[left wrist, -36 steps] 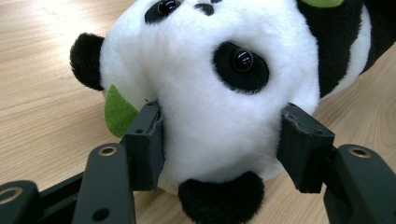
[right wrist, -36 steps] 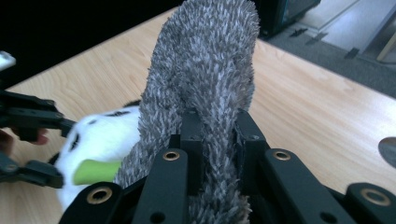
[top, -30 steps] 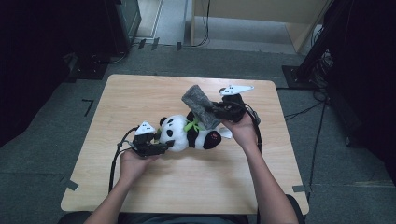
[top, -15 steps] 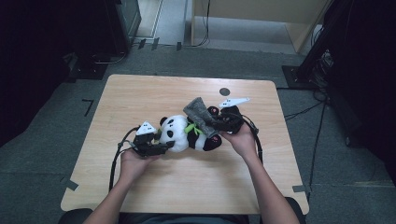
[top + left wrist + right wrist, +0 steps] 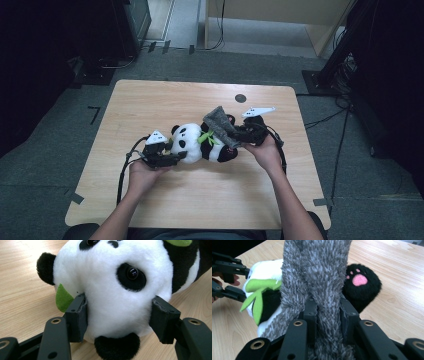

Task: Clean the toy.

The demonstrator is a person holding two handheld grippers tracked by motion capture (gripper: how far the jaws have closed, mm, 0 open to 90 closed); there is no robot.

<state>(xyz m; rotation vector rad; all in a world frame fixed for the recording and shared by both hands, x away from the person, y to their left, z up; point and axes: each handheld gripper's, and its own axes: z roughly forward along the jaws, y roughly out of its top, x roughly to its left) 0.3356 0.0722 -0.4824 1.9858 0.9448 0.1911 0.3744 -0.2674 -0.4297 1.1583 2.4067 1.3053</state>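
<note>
A black-and-white panda plush with green leaves at its neck lies on its side on the wooden table. My left gripper is shut on the panda's head, one pad on each side. My right gripper pinches a fold of grey fuzzy cloth between its pads. Its jaws have just been opening a little, with the cloth still between them. The cloth drapes over the panda's body beside a black foot with a pink sole. The left gripper shows beyond in the right gripper view.
A small dark round mark sits on the table near its far edge. Dark equipment and cables stand on the floor around the table, and a light wooden cabinet stands behind it.
My right gripper has come down and leftward with the grey cloth, which now lies across the panda's body. The left gripper and the panda's head have stayed put.
</note>
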